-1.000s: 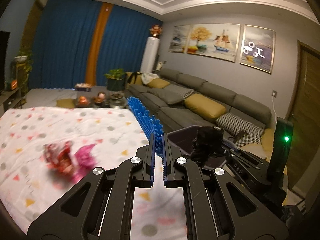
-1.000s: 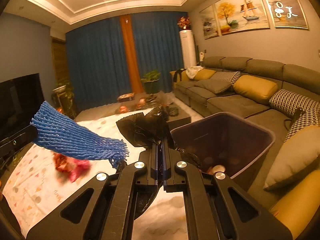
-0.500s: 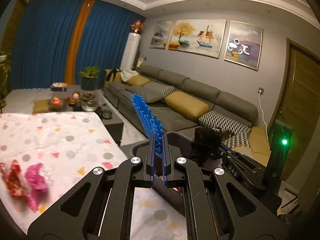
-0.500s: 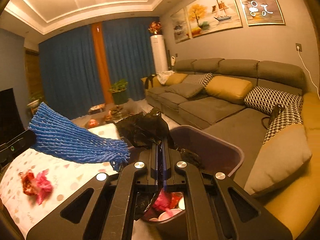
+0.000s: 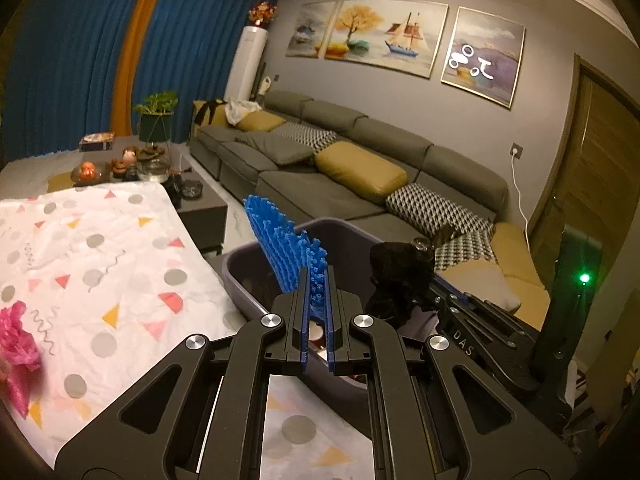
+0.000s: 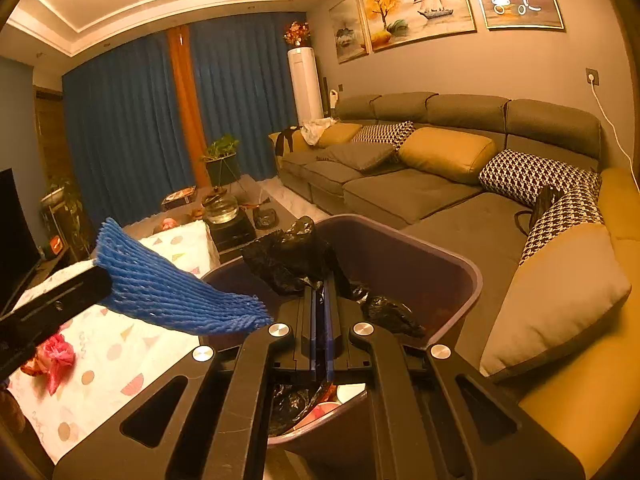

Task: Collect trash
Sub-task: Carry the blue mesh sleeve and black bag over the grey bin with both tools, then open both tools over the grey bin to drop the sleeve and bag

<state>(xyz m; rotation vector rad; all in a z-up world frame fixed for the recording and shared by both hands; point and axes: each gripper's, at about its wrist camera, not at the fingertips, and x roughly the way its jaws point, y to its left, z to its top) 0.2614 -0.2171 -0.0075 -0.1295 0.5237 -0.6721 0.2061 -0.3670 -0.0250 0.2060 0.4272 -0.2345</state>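
Observation:
My left gripper (image 5: 316, 292) is shut on a blue foam net sleeve (image 5: 280, 244) and holds it over the near rim of the purple trash bin (image 5: 240, 276). The sleeve also shows in the right wrist view (image 6: 168, 292). My right gripper (image 6: 320, 292) is shut on a crumpled black plastic bag (image 6: 288, 256) and holds it above the open bin (image 6: 460, 276). The bag also shows in the left wrist view (image 5: 396, 272). The bin holds other trash. A pink and red wrapper (image 5: 16, 356) lies on the patterned tablecloth (image 5: 100, 264) at the left and shows in the right wrist view (image 6: 56, 360).
A grey sofa (image 5: 340, 168) with yellow and patterned cushions runs behind and right of the bin. A dark coffee table (image 5: 200, 204) with bowls and a plant stands beyond the cloth. A wooden door (image 5: 592, 168) is at the far right.
Both grippers have moved right, off the table and over the bin, still holding the sleeve and the bag. The pink wrapper has slid toward the left edge of both views.

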